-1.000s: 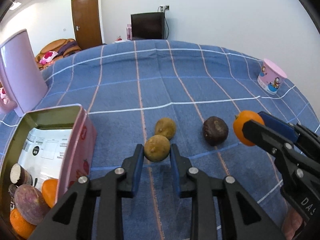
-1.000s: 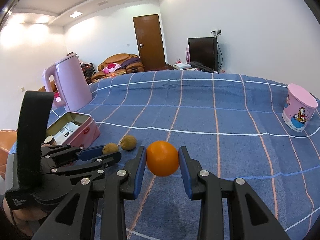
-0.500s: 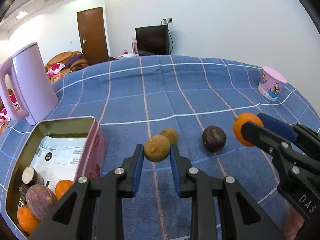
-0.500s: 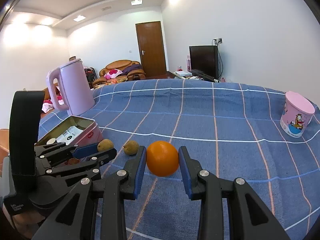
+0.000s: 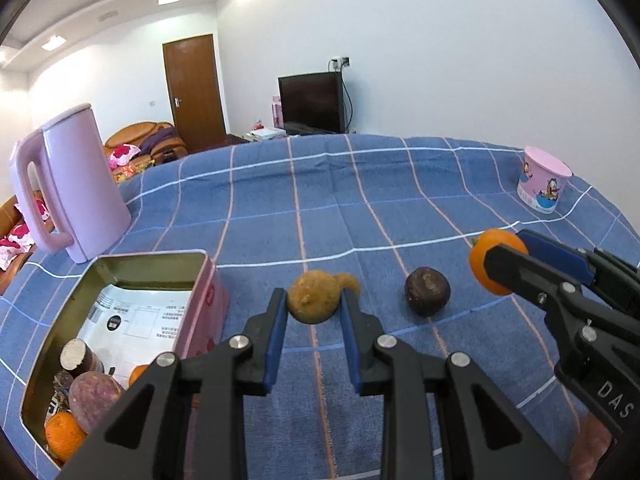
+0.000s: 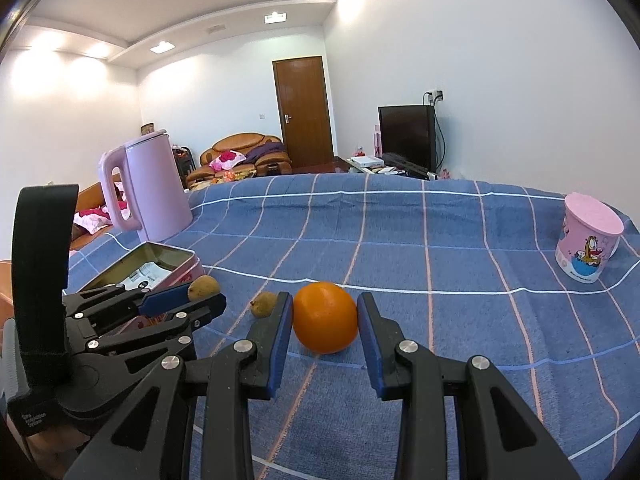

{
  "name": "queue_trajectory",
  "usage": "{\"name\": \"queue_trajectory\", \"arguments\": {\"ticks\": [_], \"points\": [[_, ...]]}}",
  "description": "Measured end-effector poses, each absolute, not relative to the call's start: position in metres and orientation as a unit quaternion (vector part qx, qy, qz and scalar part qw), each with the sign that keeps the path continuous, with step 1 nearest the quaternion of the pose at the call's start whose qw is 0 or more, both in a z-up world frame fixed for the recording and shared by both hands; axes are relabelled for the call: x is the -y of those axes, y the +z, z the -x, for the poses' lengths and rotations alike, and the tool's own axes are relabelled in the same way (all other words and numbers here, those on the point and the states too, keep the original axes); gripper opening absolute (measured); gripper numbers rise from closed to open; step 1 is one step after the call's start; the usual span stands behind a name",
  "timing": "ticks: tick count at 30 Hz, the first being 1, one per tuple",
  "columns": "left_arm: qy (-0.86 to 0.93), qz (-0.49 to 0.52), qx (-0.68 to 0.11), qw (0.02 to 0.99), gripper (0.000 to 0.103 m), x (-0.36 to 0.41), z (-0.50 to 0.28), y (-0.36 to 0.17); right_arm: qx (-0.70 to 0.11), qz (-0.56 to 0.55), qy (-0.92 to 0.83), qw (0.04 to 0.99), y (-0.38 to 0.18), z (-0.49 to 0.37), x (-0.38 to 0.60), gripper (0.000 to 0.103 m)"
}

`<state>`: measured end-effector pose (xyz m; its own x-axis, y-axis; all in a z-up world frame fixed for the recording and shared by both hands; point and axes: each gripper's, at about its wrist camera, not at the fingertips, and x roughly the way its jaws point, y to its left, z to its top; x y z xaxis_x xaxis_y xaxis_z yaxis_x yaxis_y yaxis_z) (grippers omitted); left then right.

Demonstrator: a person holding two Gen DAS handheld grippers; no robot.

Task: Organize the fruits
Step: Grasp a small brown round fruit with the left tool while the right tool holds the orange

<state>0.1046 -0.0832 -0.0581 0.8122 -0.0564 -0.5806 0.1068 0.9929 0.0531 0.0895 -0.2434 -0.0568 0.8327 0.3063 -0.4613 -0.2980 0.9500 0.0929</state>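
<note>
**Both fruits gripped, now get them into the tin without a fumble**

Your left gripper (image 5: 314,312) has its fingers closed on the brown fruit (image 5: 314,298), and your right gripper (image 6: 325,326) is clamped on the orange (image 6: 325,317). Both look lifted off the blue cloth. The tin (image 5: 120,268) sits just to the left, with fruit already piled in its near corner. I'd swing the left one over first, go low past the rim, and drop it in the bare far end. One brown fruit (image 6: 264,304) and the dark fruit (image 5: 427,291) are still on the cloth.
</note>
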Motion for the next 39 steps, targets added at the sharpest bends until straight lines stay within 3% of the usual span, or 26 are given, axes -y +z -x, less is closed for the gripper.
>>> {"name": "queue_trajectory", "arguments": {"ticks": [39], "points": [[-0.012,-0.04,-0.223,0.974,0.028,0.08,-0.074,-0.043,-0.159,0.011,0.151,0.976,-0.046,-0.059,0.242,0.035]]}}
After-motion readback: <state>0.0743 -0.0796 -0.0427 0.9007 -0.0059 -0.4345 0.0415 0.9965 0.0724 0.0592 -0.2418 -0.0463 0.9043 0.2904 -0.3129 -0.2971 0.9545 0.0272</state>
